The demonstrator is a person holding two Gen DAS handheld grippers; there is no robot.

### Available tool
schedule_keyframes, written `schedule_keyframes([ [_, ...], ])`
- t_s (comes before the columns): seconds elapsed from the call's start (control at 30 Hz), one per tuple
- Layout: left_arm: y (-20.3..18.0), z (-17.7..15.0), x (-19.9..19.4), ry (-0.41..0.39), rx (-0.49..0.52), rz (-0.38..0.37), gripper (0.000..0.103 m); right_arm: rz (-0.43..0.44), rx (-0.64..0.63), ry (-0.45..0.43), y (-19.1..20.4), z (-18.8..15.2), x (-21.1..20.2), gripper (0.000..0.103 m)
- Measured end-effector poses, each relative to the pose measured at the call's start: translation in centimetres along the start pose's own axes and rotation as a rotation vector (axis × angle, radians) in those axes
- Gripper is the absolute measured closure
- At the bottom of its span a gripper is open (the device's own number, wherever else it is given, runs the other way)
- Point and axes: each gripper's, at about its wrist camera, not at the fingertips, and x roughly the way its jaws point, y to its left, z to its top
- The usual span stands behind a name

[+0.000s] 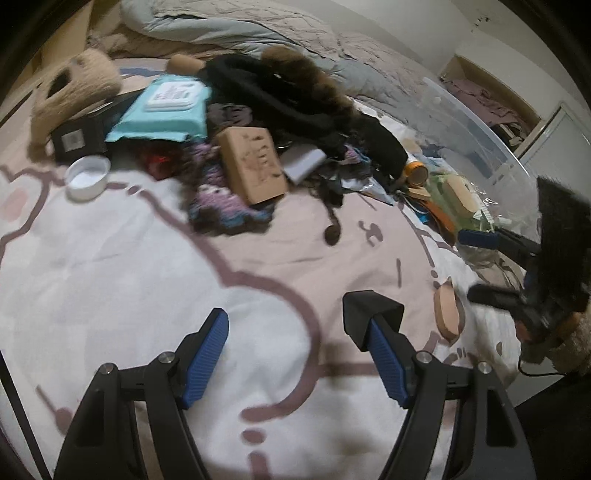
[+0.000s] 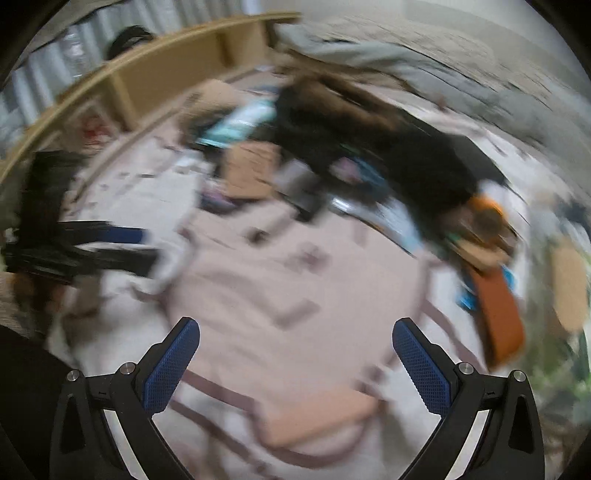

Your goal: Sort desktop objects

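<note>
A pile of mixed items lies on the white and pink bed sheet (image 1: 129,266). In it are a tan box (image 1: 251,166), a teal wipes pack (image 1: 162,107), a white lid (image 1: 88,176), a black box (image 1: 77,138), a purple knit piece (image 1: 221,199) and a fur-trimmed black garment (image 1: 295,96). A round tan disc (image 1: 448,314) lies apart, to the right. My left gripper (image 1: 291,321) is open and empty above bare sheet, short of the pile. My right gripper (image 2: 295,332) is open and empty too; its view is blurred by motion. It also shows at the left wrist view's right edge.
A clear plastic bin (image 1: 480,136) stands at the right behind an orange tube (image 1: 417,171) and a green packet (image 1: 458,192). A woven jute object (image 1: 74,88) sits at the back left. Rumpled bedding (image 1: 258,26) lies behind. A wooden shelf (image 2: 166,62) curves along the back left.
</note>
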Motion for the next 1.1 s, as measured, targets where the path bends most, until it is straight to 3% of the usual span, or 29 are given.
schedule_keyframes([
  [0.17, -2.1, 0.0, 2.4, 0.052, 0.058, -0.038, 0.028, 0.029, -0.042, 0.051, 2.1, 0.9, 2.8, 0.0],
  [0.43, -4.1, -0.7, 3.7, 0.095, 0.137, -0.083, 0.029, 0.049, 0.013, 0.145, -0.2, 0.8, 6.1, 0.0],
  [0.57, -4.6, -0.9, 3.9, 0.1, 0.166, -0.059, 0.029, 0.071, 0.068, 0.171, -1.0, 0.6, 7.2, 0.0],
  [0.8, -4.1, -0.9, 3.3, 0.093, 0.172, -0.021, 0.029, 0.05, 0.018, 0.152, 0.0, 1.2, 7.5, 0.0],
  [1.1, -4.3, -1.3, 2.4, 0.083, 0.21, -0.029, 0.028, 0.075, 0.073, 0.131, -0.7, 1.8, 6.8, 0.0],
])
